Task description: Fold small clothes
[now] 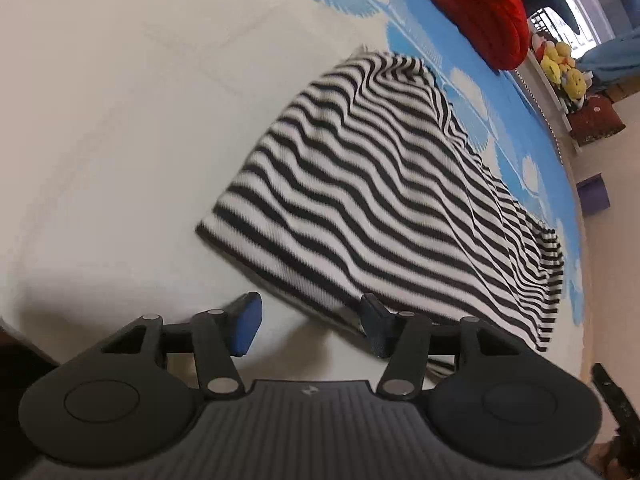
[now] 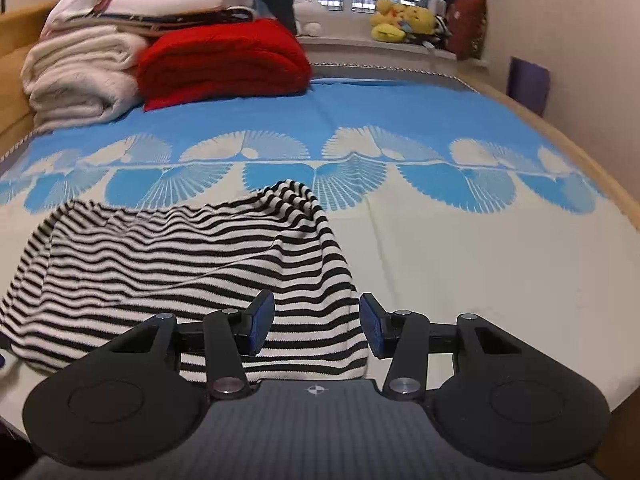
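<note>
A black-and-white striped garment (image 1: pixel 392 200) lies folded over on the bed's cream and blue cover (image 1: pixel 120 120). My left gripper (image 1: pixel 310 330) is open and empty at the garment's near left corner, its right finger over the hem. In the right wrist view the same garment (image 2: pixel 160 264) lies rumpled at lower left. My right gripper (image 2: pixel 316 330) is open, its jaws standing over the garment's near right corner, holding nothing.
A red folded blanket (image 2: pixel 224 62) and white folded blankets (image 2: pixel 80 72) are stacked at the head of the bed (image 2: pixel 440 112). Plush toys (image 2: pixel 404 20) sit on the window sill. A wall (image 2: pixel 580 60) runs along the bed's right side.
</note>
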Tool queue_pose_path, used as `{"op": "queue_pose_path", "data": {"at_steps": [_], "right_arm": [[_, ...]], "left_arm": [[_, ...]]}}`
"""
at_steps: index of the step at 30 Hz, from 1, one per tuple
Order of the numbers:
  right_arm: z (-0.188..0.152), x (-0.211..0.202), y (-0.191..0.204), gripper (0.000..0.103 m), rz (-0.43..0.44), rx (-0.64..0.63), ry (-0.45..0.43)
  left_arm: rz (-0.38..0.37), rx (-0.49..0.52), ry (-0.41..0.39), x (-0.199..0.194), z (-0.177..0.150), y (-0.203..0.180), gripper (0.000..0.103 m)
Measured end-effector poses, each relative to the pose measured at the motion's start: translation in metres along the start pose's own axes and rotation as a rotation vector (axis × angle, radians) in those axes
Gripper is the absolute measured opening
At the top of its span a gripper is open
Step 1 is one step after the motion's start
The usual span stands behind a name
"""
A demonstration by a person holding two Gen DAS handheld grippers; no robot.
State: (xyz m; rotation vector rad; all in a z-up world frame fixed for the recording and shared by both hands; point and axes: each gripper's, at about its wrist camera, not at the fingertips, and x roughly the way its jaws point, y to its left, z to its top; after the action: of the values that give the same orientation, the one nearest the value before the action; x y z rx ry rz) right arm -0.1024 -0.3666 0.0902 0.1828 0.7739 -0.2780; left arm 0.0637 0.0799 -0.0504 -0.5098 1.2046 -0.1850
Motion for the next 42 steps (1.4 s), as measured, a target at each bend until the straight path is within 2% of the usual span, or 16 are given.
{"op": "queue_pose_path", "data": {"at_steps": [2,6,9,10,12,19,22,26,29,32,33,36,37,38,42], "right_arm": [[-0.002,-0.003,-0.001,0.049,0.003,0.017,-0.001],[-0.004,-0.002,-0.002,0.049,-0.005,0.010,0.003],[-0.003,-0.001,-0.003,0.049,-0.011,0.010,0.005],[-0.003,-0.002,-0.003,0.049,-0.015,0.012,0.006],[-0.003,-0.001,-0.004,0.049,-0.021,0.022,0.009],[0.000,0.002,0.000,0.049,-0.031,0.053,0.010],[0.002,0.006,0.004,0.049,-0.029,0.049,0.008],[0.005,0.010,0.008,0.049,-0.024,0.041,0.011],[0.006,0.012,0.011,0.049,-0.025,0.033,0.011],[0.006,0.011,0.009,0.049,-0.029,0.038,0.008],[0.006,0.011,0.008,0.049,-0.033,0.042,0.007],[0.006,0.008,0.001,0.046,-0.044,0.050,0.001],[0.005,0.007,-0.001,0.041,-0.047,0.054,-0.002],[0.005,0.006,-0.004,0.038,-0.049,0.060,-0.004],[0.005,0.001,-0.019,0.037,-0.049,0.098,-0.011]], "left_arm": [[0.019,-0.007,-0.027,0.002,0.005,0.001,0.060],[0.012,-0.054,-0.060,0.006,0.011,0.003,0.057],[0.025,0.004,-0.072,0.008,0.013,-0.005,0.025],[0.026,0.021,-0.081,0.007,0.013,-0.008,0.019],[0.032,0.068,-0.109,0.005,0.013,-0.017,0.016],[0.009,0.101,-0.199,-0.035,0.009,-0.009,0.008],[0.036,0.091,-0.216,-0.049,0.008,0.004,0.008],[0.105,0.074,-0.193,-0.055,0.006,0.025,0.008],[0.135,0.112,-0.208,-0.060,0.004,0.022,0.008],[0.154,0.213,-0.275,-0.067,0.000,-0.004,0.008],[0.144,0.245,-0.304,-0.070,-0.001,-0.016,0.008],[0.044,0.341,-0.386,-0.082,-0.007,-0.057,0.007],[0.001,0.371,-0.407,-0.085,-0.010,-0.072,0.007],[-0.042,0.395,-0.418,-0.085,-0.012,-0.088,0.007],[-0.245,0.507,-0.418,-0.081,-0.030,-0.155,0.004]]}}
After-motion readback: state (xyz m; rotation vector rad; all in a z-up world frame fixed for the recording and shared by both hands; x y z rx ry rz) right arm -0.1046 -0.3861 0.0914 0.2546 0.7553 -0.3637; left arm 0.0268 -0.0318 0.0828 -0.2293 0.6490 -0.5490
